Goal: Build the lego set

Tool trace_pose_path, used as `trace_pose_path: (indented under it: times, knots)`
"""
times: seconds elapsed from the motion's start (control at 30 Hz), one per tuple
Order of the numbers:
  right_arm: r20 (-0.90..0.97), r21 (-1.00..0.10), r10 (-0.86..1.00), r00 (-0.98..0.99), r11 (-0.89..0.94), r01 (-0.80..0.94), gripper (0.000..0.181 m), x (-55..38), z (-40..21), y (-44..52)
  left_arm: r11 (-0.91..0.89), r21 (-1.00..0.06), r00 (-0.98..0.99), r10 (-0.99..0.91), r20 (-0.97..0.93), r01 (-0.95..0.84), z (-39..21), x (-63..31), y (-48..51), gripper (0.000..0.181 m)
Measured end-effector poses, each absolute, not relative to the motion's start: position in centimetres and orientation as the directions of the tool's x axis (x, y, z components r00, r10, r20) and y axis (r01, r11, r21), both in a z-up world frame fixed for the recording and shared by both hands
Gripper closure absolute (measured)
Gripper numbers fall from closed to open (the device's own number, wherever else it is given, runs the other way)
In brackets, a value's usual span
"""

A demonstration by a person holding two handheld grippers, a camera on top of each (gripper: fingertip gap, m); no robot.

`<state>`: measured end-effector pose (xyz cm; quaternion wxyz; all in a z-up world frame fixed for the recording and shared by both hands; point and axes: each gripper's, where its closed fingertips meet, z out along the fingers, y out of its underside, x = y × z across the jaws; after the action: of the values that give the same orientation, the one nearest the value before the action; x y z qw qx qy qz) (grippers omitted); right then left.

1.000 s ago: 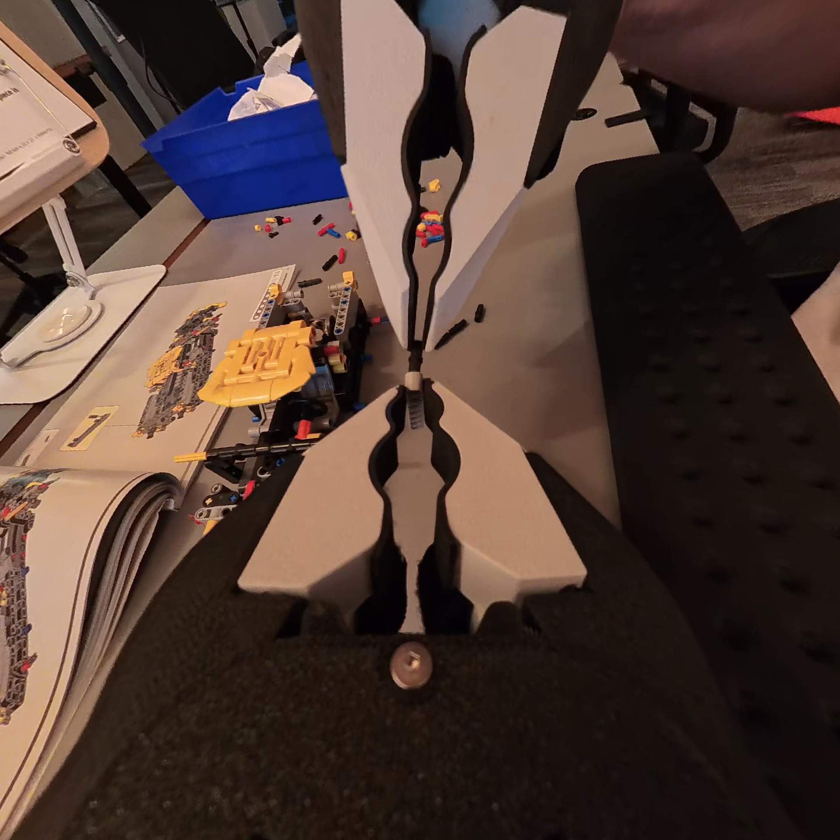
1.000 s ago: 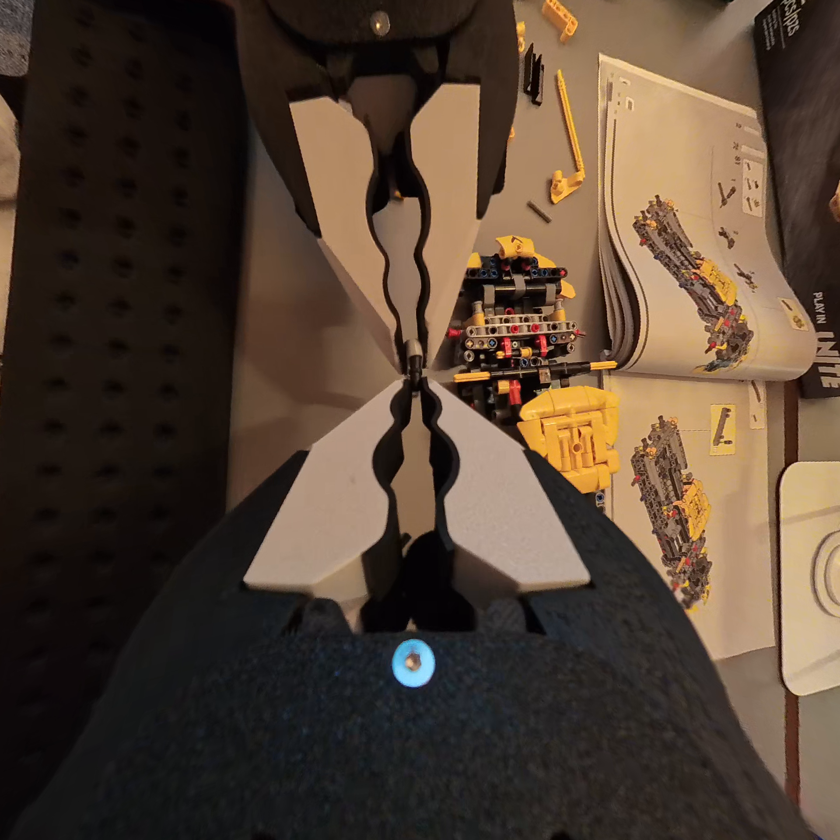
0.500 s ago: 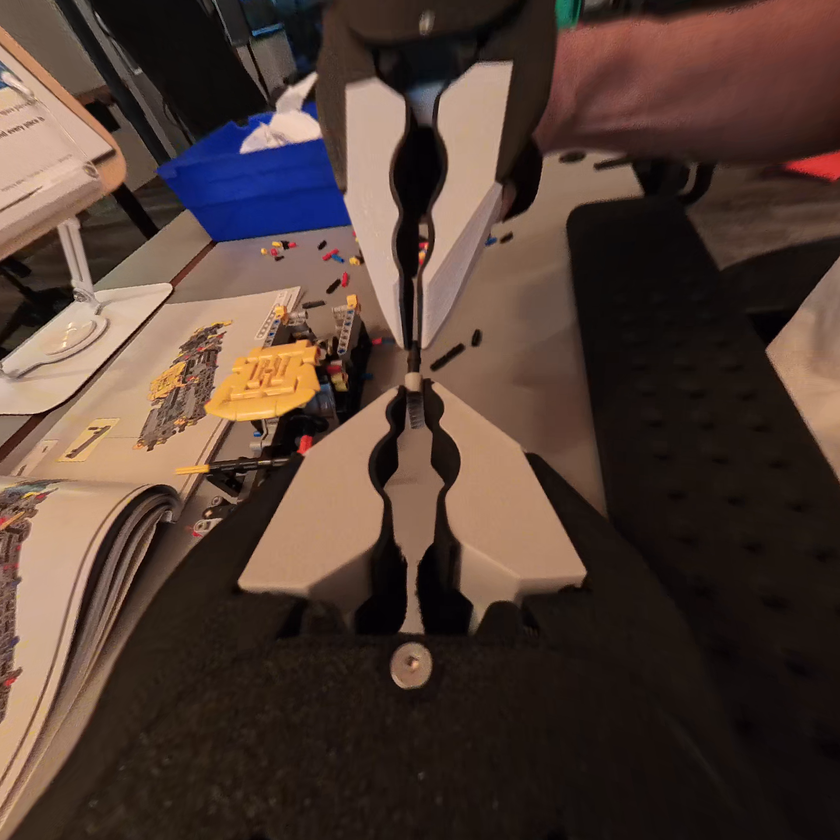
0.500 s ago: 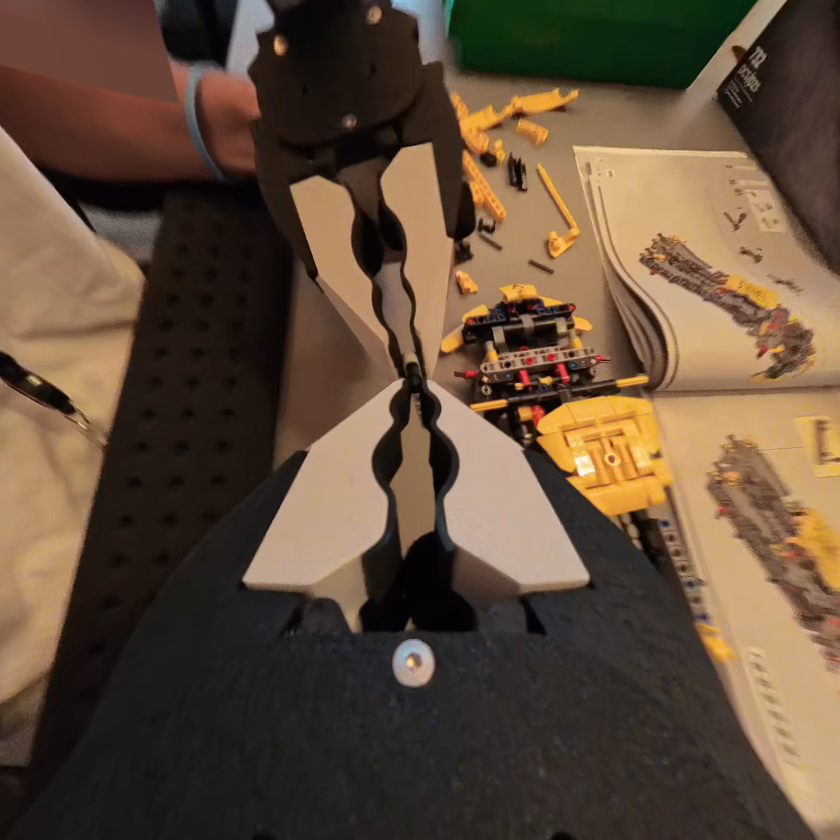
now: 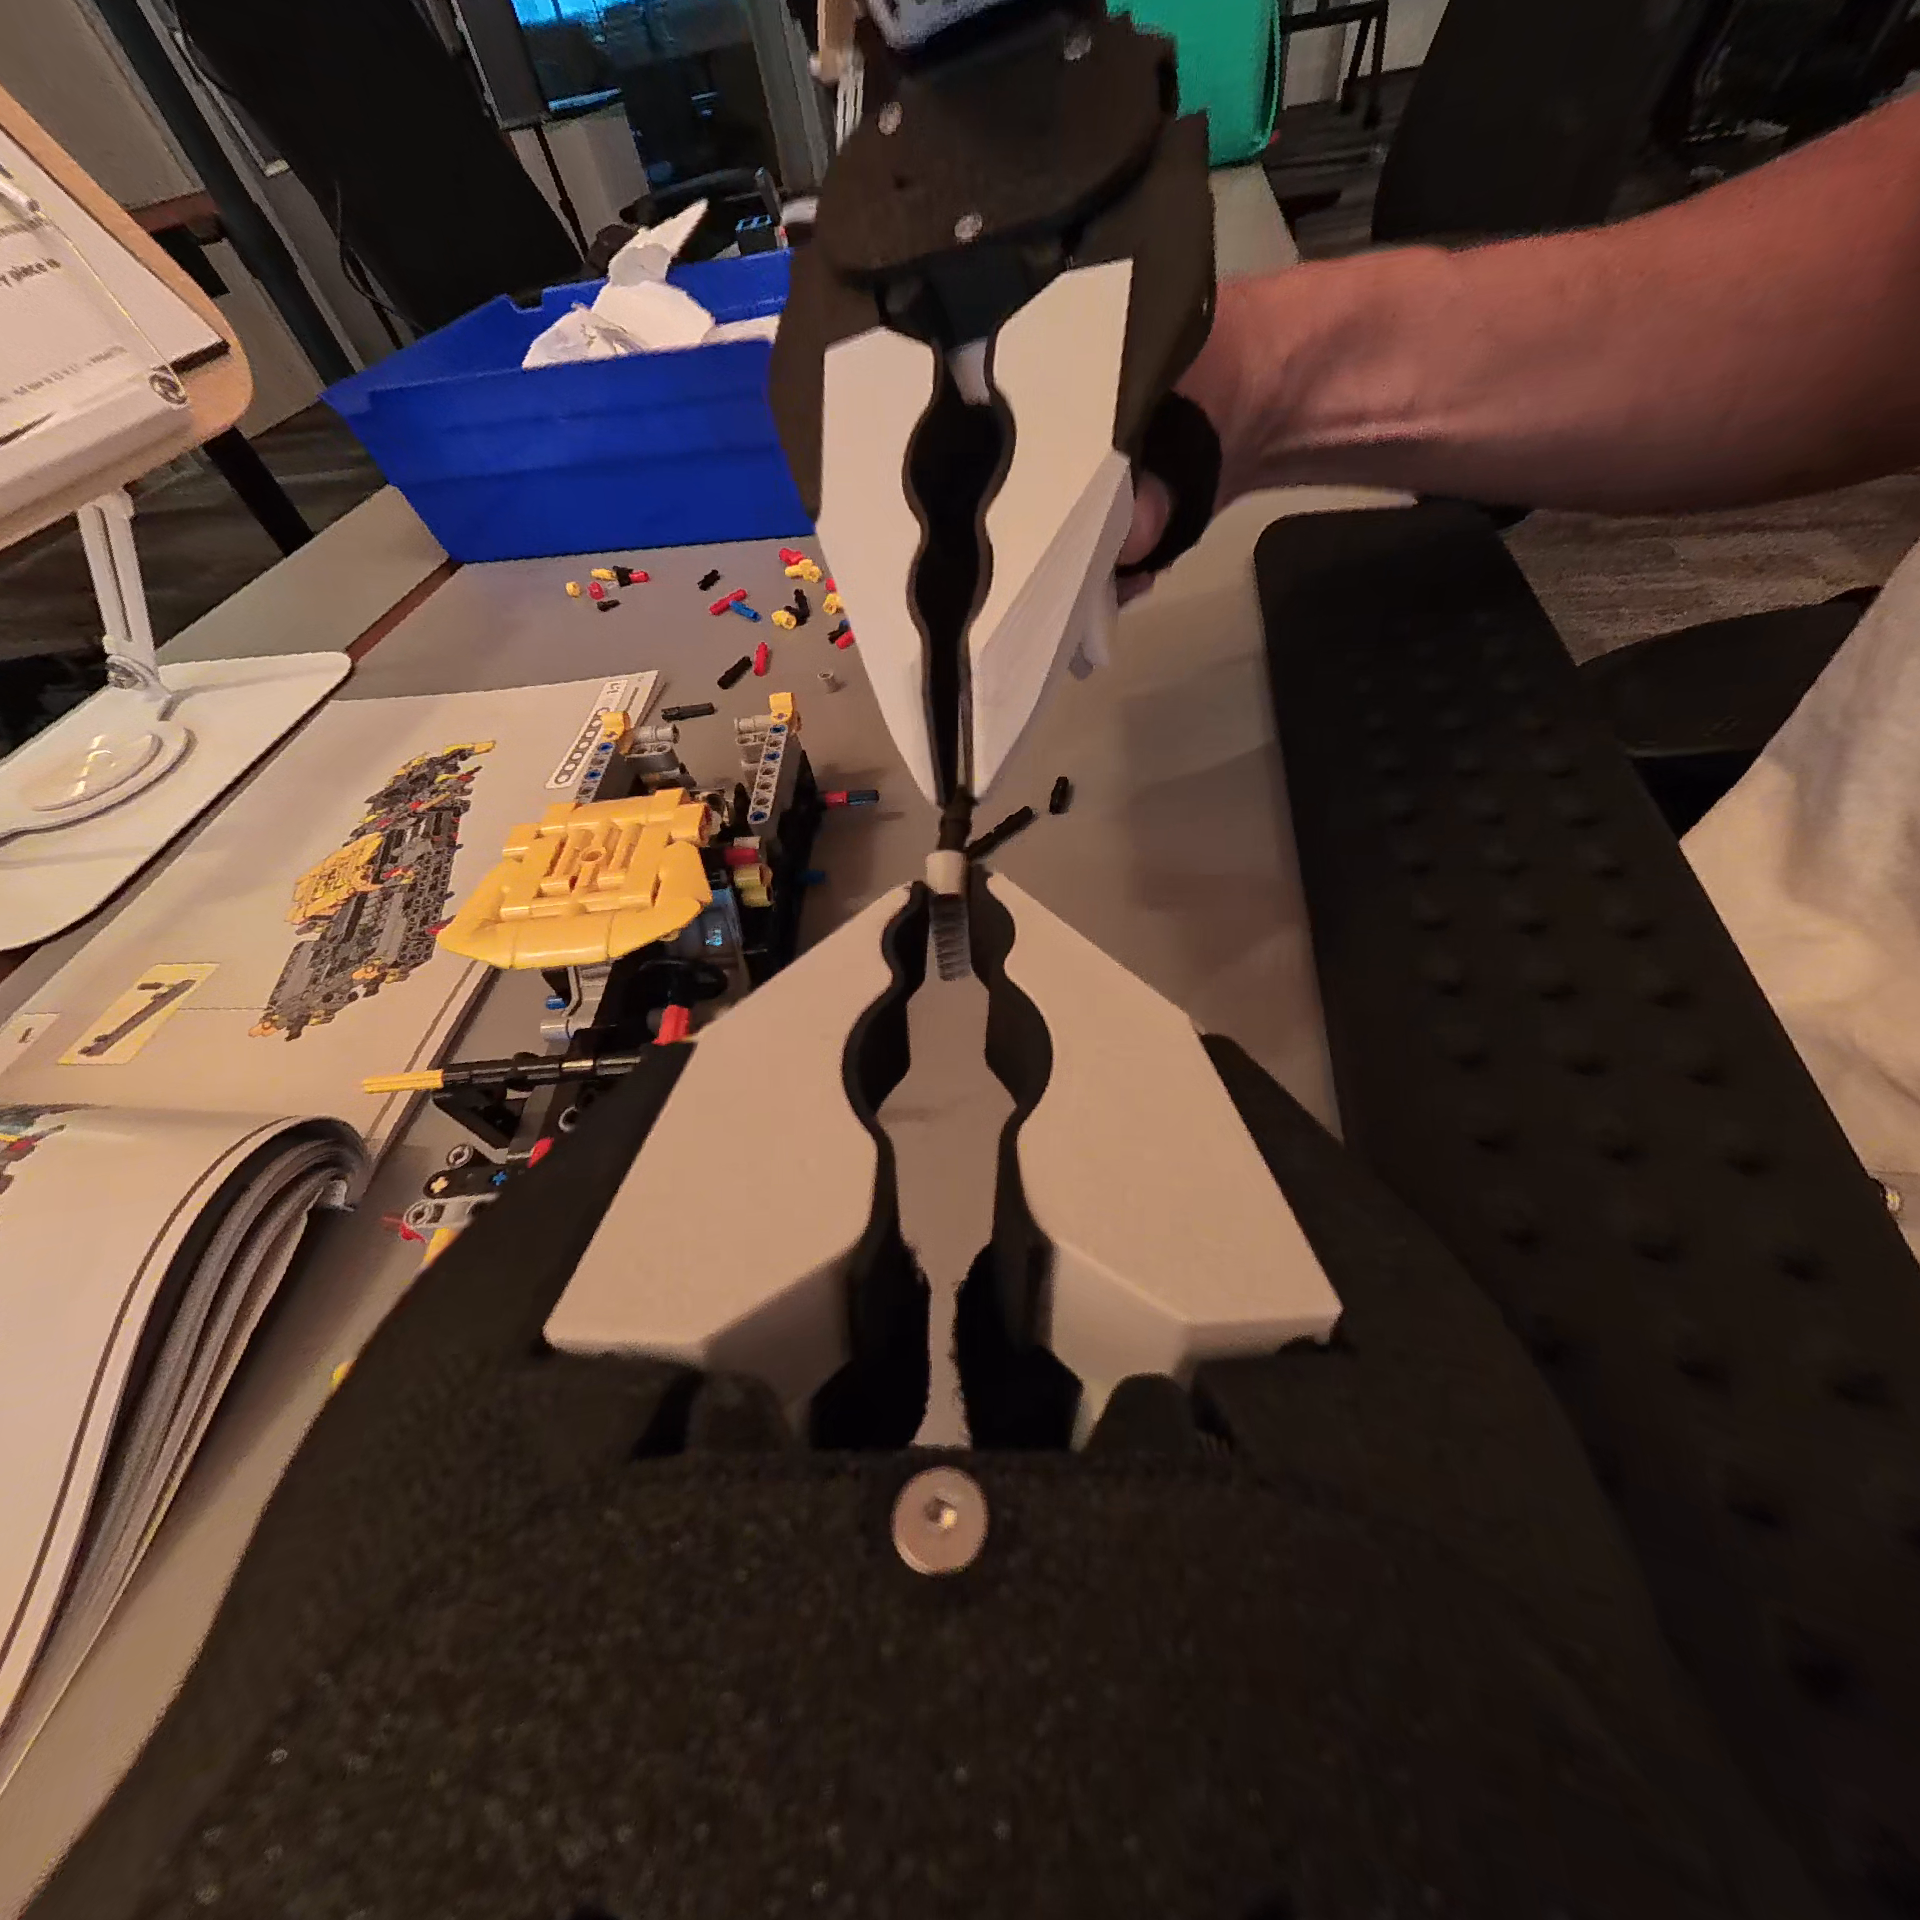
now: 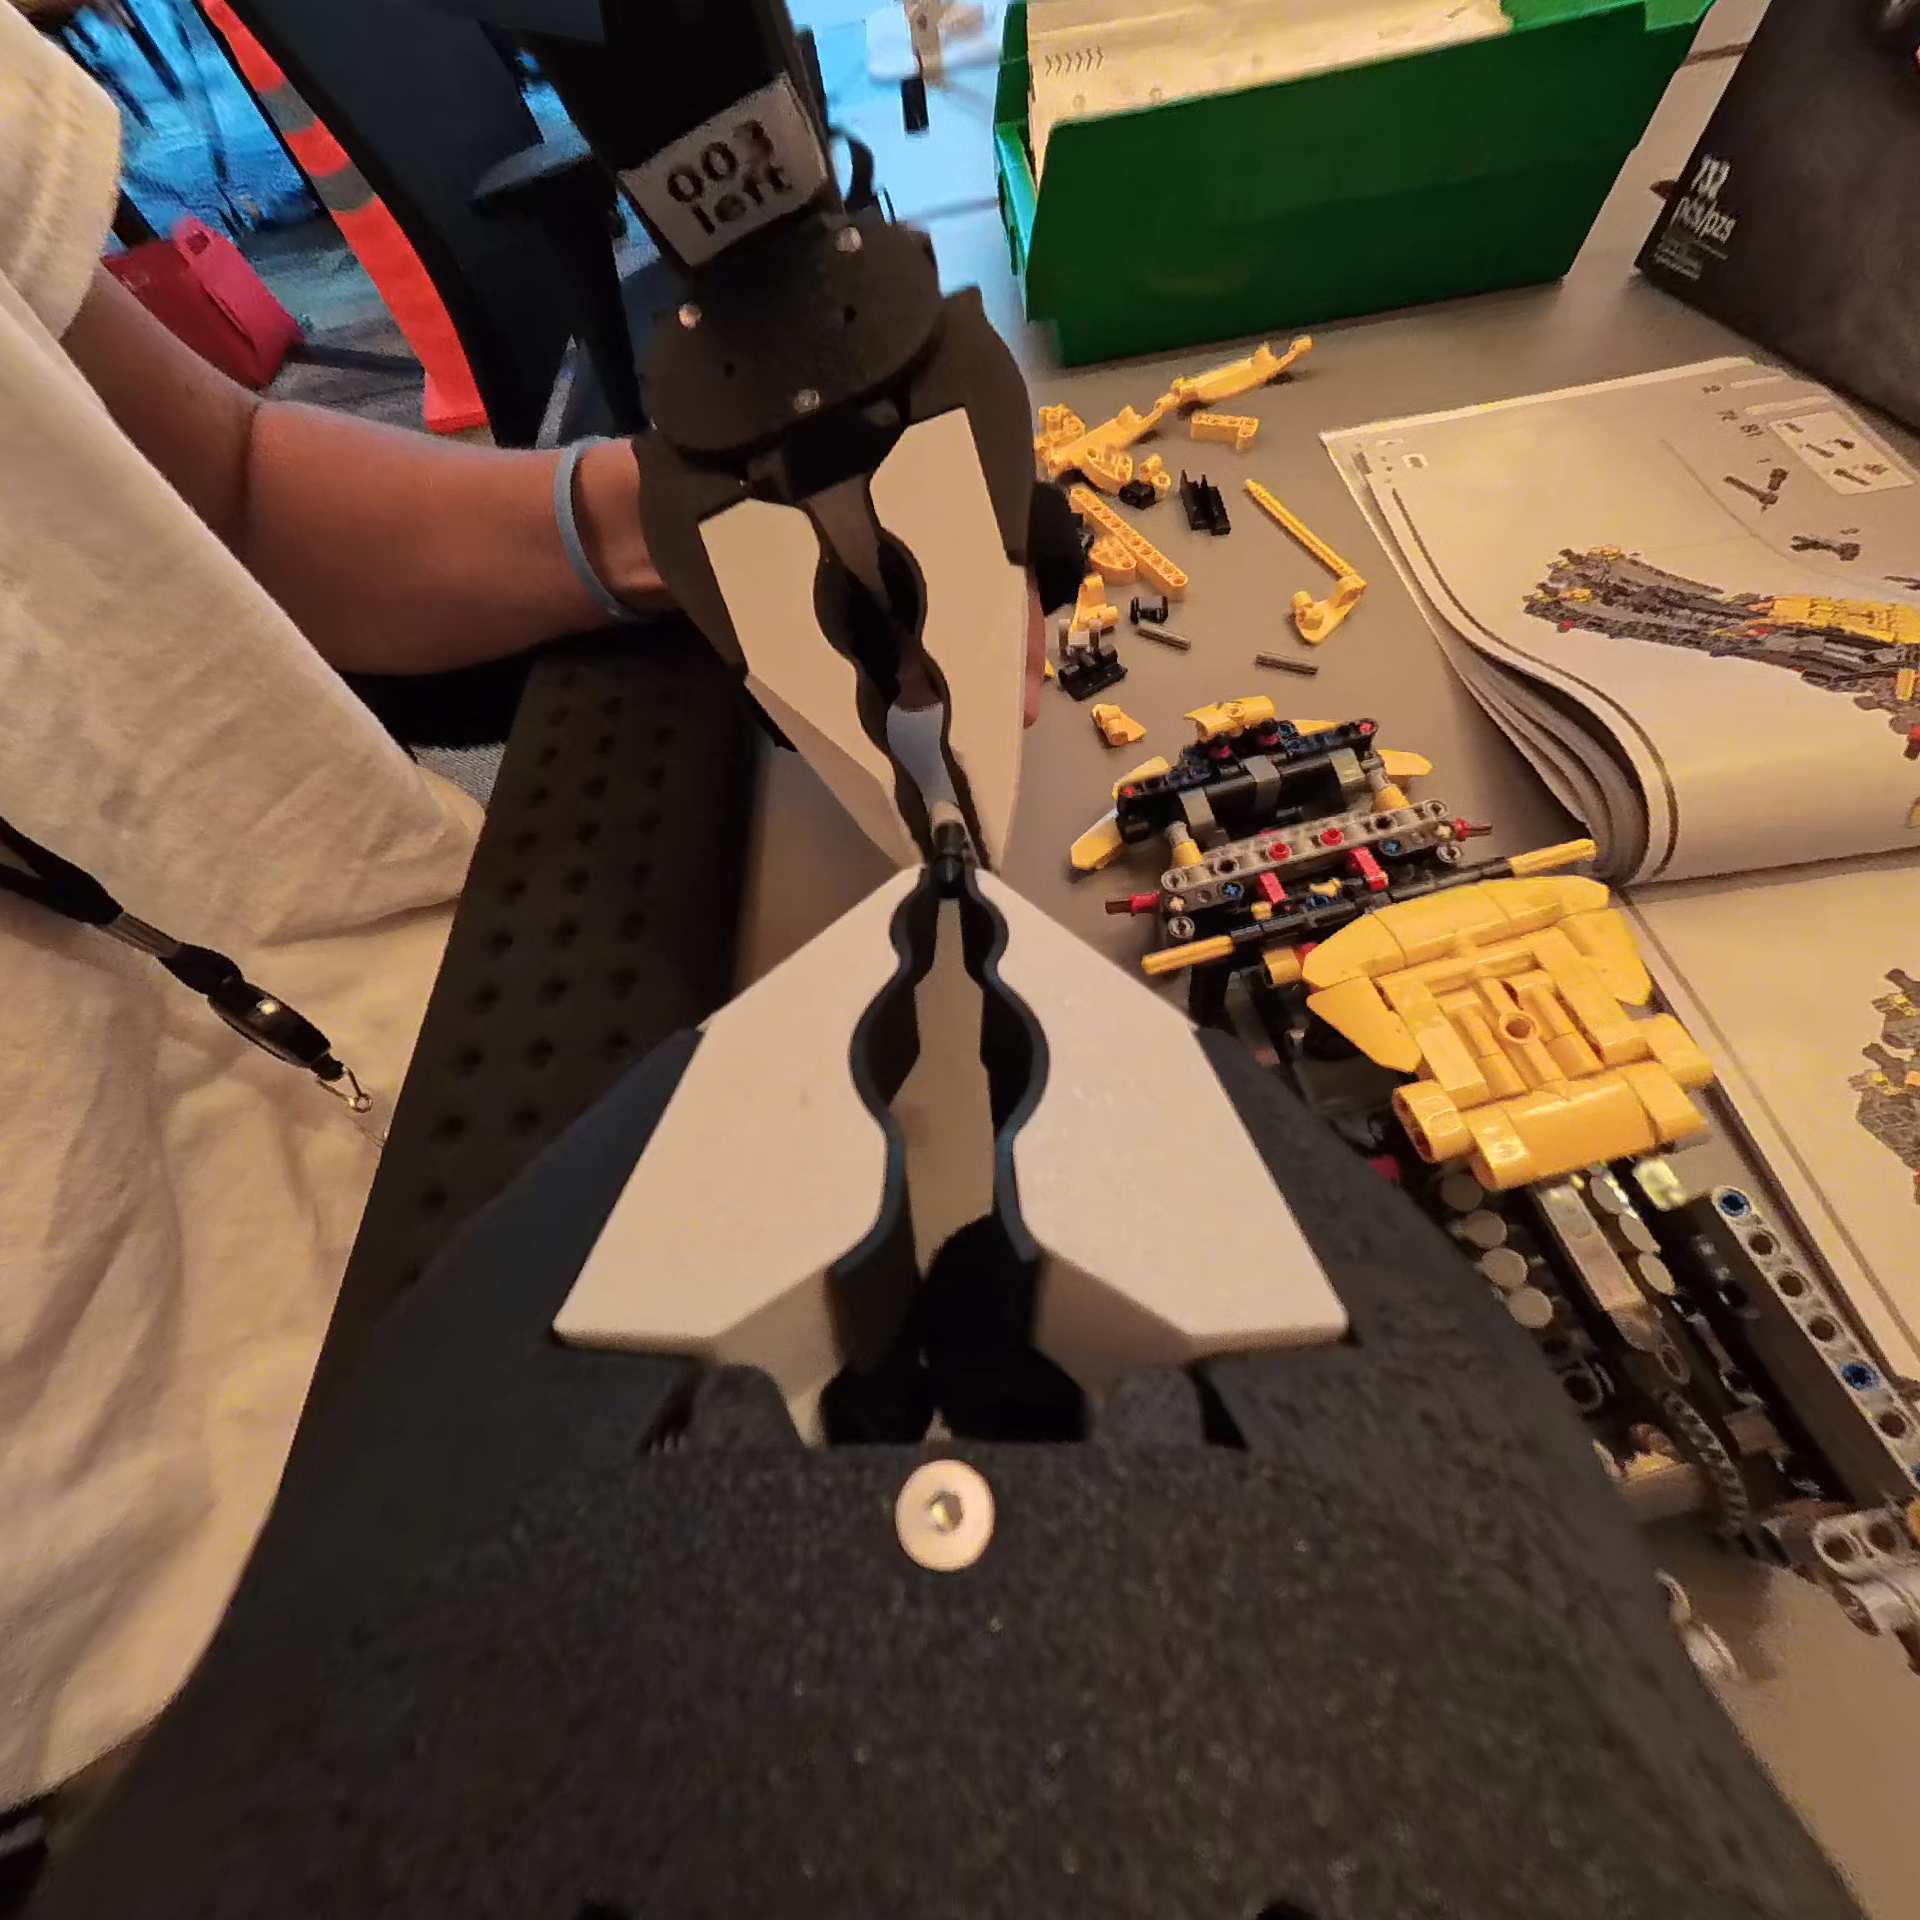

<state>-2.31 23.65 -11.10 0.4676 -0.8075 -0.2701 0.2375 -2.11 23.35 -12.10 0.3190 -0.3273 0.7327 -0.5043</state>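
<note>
My left gripper (image 5: 943, 896) is shut on a small grey ribbed piece (image 5: 948, 935) with a white collar (image 5: 943, 871) at its tip. My right gripper (image 5: 956, 795) reaches in from above, tip to tip with it. In the right wrist view my right gripper (image 6: 943, 881) is shut on a short black pin (image 6: 945, 844), whose far end meets the piece in the left gripper (image 6: 951, 821). Both are held above the table's near edge. The yellow and black lego model (image 5: 623, 883) lies on the table to the left, and it also shows in the right wrist view (image 6: 1403, 987).
An open instruction booklet (image 5: 156, 1247) and a sheet (image 5: 343, 831) lie beside the model. Small loose pins (image 5: 748, 603) are scattered before a blue bin (image 5: 582, 457). Yellow parts (image 6: 1132, 488) lie near a green bin (image 6: 1299, 208). A black perforated mat (image 5: 1558, 1039) borders the table.
Both grippers stayed tip to tip and shut on their pieces. They tilted from pointing down at the table to more level, so the bins and the person's arms came into view.
</note>
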Motion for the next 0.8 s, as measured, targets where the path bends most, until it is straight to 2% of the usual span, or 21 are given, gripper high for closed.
trace_pose_path:
  times: [0.07, 0.13, 0.23, 0.3, 0.37, 0.47, 0.6, 0.8]
  knots:
    - [-0.073, -0.832, 0.65, 0.756, -0.458, 0.313, 0.178, -1.1, -11.7, 23.1, 0.308, -0.931, -0.563, -0.812, -0.152, -0.193, -13.0, -1.8, 23.9, 0.174]
    - [0.009, -0.705, 0.627, 0.779, -0.549, 0.449, 0.178, 1.5, -12.8, 21.9, 0.312, -0.926, -0.543, -0.825, -0.154, -0.212, -13.2, -1.6, 24.4, 0.174]
    - [0.053, -0.349, 0.601, 0.797, -0.737, 0.579, 0.178, 6.2, -15.5, 18.0, 0.277, -0.937, -0.519, -0.844, -0.132, -0.212, -12.7, -1.4, 24.8, 0.174]
    - [0.013, -0.068, 0.547, 0.837, -0.835, 0.546, 0.178, 9.2, -17.3, 14.4, 0.271, -0.938, -0.51, -0.851, -0.128, -0.217, -12.8, -1.3, 25.0, 0.174]
    - [-0.032, 0.115, 0.478, 0.878, -0.87, 0.479, 0.178, 11.2, -18.7, 11.5, 0.267, -0.941, -0.507, -0.852, -0.128, -0.21, -12.6, -1.3, 25.0, 0.174]
    - [-0.047, 0.202, 0.426, 0.903, -0.882, 0.427, 0.178, 12.6, -20.4, 10.0, 0.261, -0.942, -0.503, -0.855, -0.124, -0.212, -12.5, -1.3, 25.1, 0.174]
    - [-0.021, 0.182, 0.398, 0.917, -0.9, 0.395, 0.178, 13.2, -20.1, 10.0, 0.26, -0.942, -0.504, -0.855, -0.122, -0.213, -12.5, -1.3, 25.1, 0.174]
    - [0.049, 0.335, 0.4, 0.915, -0.87, 0.362, 0.178, 14.4, -20.4, 8.4, 0.262, -0.94, -0.511, -0.851, -0.12, -0.217, -12.7, -1.3, 24.9, 0.174]
